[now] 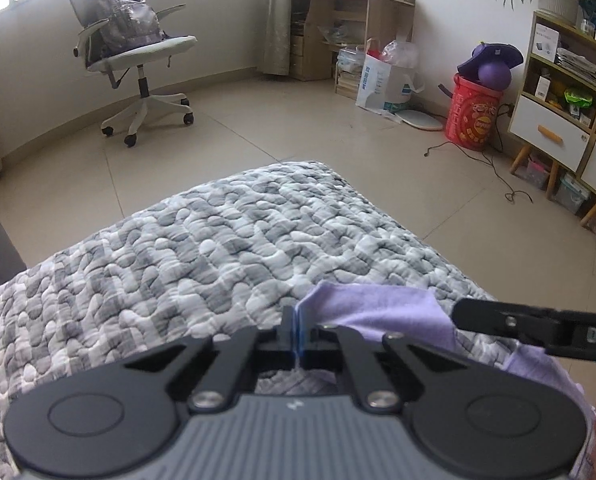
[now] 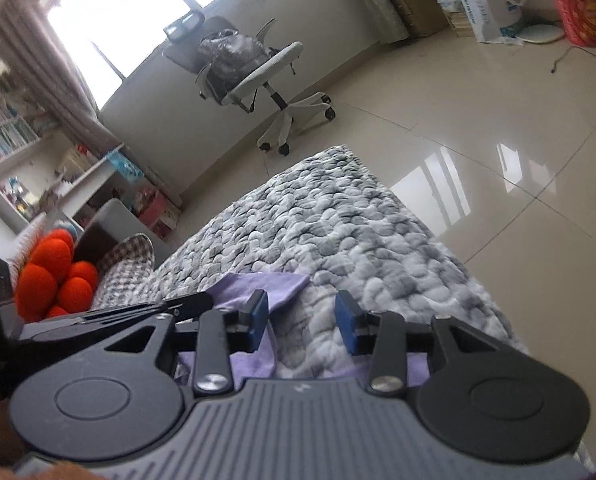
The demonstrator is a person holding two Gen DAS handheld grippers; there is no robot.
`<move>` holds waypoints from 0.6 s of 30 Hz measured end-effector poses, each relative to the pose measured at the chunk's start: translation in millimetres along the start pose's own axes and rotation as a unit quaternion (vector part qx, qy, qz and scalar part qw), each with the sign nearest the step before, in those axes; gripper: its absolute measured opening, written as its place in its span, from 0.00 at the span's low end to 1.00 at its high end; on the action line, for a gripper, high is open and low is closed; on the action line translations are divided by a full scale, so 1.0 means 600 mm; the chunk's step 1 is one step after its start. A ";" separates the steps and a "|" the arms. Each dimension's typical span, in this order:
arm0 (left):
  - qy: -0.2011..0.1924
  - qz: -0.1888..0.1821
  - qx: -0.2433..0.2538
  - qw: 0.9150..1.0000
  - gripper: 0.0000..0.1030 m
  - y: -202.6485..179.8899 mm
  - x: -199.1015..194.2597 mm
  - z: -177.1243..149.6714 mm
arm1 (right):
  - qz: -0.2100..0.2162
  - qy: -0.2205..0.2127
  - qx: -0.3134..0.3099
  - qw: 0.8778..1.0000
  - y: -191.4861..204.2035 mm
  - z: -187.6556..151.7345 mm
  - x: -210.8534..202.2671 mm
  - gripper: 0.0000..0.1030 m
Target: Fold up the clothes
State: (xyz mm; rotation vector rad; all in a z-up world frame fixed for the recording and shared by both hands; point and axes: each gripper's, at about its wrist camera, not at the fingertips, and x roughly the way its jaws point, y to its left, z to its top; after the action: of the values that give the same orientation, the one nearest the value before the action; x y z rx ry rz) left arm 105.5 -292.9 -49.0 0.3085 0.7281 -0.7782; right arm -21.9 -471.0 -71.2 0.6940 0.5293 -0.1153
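Note:
A lavender garment [image 1: 378, 304] lies on a grey pebble-patterned quilt [image 1: 217, 240] spread over a bed. My left gripper [image 1: 293, 320] is shut on the garment's left edge, and the cloth runs off to the right from the pinched pads. A black finger [image 1: 494, 318] of the right gripper reaches in over the garment from the right. In the right wrist view my right gripper [image 2: 302, 320] is open with its blue pads apart. The lavender garment [image 2: 257, 284] lies beside its left pad, and mostly quilt [image 2: 338, 220] shows in the gap.
Beyond the bed's far edge is tiled floor with an office chair [image 1: 137, 52] carrying a bag. A red bucket [image 1: 474, 116] and a shelf cabinet [image 1: 558, 120] stand at the right, with a loose cable nearby. An orange plush [image 2: 53, 276] sits left of the bed.

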 end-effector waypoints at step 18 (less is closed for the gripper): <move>-0.066 -0.021 0.007 0.998 0.01 -0.014 -0.038 0.015 | -0.007 -0.047 -0.054 0.997 0.038 0.001 -0.032 0.01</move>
State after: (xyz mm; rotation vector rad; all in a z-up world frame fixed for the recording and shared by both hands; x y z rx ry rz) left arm 92.4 -291.4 -26.4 0.2527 0.6073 -0.8365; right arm -32.0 -455.3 -48.2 0.5767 0.4473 -0.1310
